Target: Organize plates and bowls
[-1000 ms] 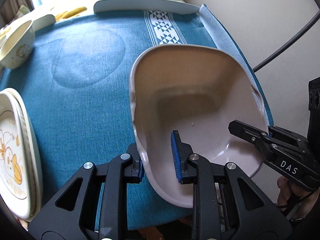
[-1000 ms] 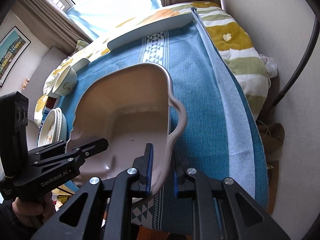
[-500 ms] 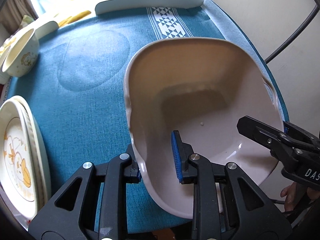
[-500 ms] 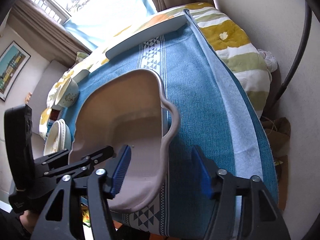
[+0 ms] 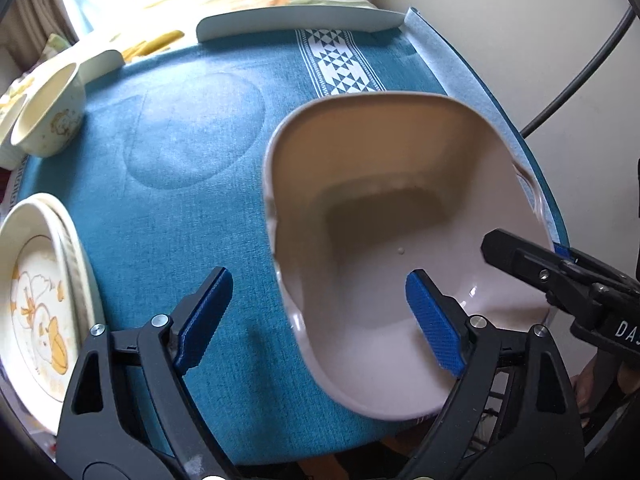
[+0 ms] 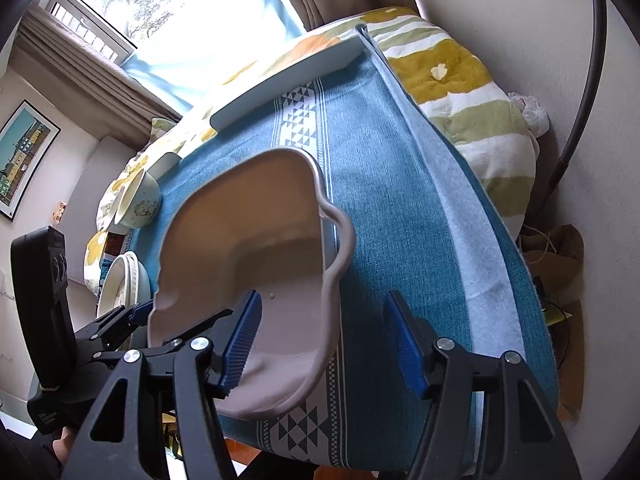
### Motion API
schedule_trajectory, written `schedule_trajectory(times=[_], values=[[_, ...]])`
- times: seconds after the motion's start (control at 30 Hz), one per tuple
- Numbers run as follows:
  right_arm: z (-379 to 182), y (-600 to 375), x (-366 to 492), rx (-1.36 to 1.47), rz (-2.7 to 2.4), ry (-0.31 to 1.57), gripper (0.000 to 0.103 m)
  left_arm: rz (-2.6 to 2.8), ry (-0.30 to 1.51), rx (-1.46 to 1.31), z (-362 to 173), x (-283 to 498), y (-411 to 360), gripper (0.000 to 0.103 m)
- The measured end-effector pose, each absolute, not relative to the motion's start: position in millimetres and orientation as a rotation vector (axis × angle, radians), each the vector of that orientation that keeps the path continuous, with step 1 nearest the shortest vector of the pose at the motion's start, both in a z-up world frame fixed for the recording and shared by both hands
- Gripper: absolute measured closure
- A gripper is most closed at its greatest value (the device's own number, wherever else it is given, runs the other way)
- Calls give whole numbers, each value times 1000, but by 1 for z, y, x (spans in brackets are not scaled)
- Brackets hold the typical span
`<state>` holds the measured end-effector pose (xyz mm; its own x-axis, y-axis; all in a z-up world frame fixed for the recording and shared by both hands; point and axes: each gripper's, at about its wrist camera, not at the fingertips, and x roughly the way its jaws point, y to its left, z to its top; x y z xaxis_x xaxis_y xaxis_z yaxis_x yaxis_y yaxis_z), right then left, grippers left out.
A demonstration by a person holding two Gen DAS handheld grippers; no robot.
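Far left, near edge of table: stack of cream plates (image 5: 36, 300) w/ cartoon print, rim hanging past the teal tablecloth (image 5: 192, 208). Further back on left: small cream bowl (image 5: 50, 120) w/ cartoon figure, upright, well apart from plates. Faint round mark in cloth betw. bowl and centre. At far edge: long white tray-like piece (image 5: 296, 20), lying along cloth edge, beside a white band of triangle pattern (image 5: 340, 64).

Left gripper (image 5: 316, 316): jaws wide apart, just been opening; blue pads (image 5: 204, 316) clear of everything. Left pad over bare cloth, right pad inside the dish, not pressing on it; dish rim sits betw. the two pads, untouched.

Centre-right: big pinkish-beige dish (image 5: 400, 216) w/ wavy rim and side handles, resting on cloth near the front right corner of table, front part overhanging table edge. Inside: flat rectangular floor, one tiny speck.

Right gripper (image 6: 322, 340): jaws apart too, about half spread, just been opening earlier in the second. Left pad (image 6: 242, 340) inside the dish (image 6: 260, 240), right pad over cloth (image 6: 384, 200); dish's right wall and handle betw. them, no contact seen. In left-wrist view, right gripper's black fingers (image 5: 560, 276) reach over dish's right rim.

Right of table: striped yellow-green bedding (image 6: 460, 92), pale wall, dark curved cable.
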<state>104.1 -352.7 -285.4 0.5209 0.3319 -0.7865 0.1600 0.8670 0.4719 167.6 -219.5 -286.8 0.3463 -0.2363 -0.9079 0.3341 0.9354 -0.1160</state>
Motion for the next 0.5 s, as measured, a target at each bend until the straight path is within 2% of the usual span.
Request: schedule_trajectory(times=[0.17, 0.4, 0.47, 0.5], values=[[-253, -353, 95, 472, 90, 981, 44, -345, 1113, 94, -254, 155, -203, 15], [-180, -333, 89, 327, 132, 862, 44, -275, 970, 14, -176, 130, -150, 13], [-160, -322, 96, 300, 182, 827, 28, -229, 913, -2, -152, 125, -130, 0], [-150, -316, 100, 291, 207, 805, 10, -201, 884, -4, -142, 124, -120, 0]])
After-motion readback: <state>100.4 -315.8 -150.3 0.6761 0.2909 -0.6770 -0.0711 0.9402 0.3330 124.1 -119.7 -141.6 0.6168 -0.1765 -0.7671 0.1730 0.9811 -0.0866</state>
